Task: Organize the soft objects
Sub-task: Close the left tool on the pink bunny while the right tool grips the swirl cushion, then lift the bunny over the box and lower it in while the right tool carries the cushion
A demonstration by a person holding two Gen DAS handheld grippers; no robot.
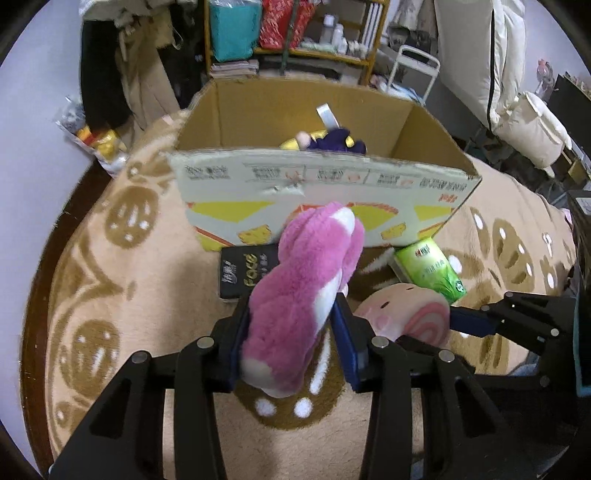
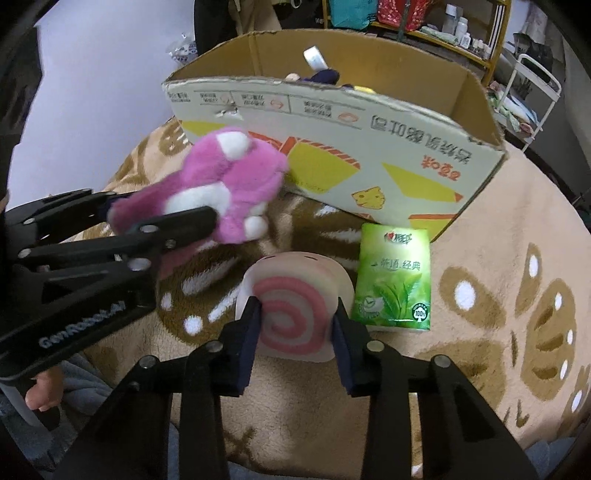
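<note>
My left gripper (image 1: 291,325) is shut on a pink and white plush toy (image 1: 306,288) and holds it above the blanket, in front of the open cardboard box (image 1: 325,184). The toy (image 2: 225,184) and the left gripper (image 2: 162,221) also show in the right wrist view. My right gripper (image 2: 295,325) is shut on a pink swirl roll plush (image 2: 291,299) that rests on the blanket; this plush (image 1: 406,314) also shows in the left wrist view. A purple and yellow plush (image 1: 332,142) lies inside the box (image 2: 369,122).
A green tissue pack (image 2: 393,280) lies right of the roll plush, against the box. A black packet (image 1: 243,273) lies in front of the box. A tan patterned blanket (image 1: 110,295) covers the surface. Shelves (image 1: 295,33) and cushions (image 1: 517,92) stand behind.
</note>
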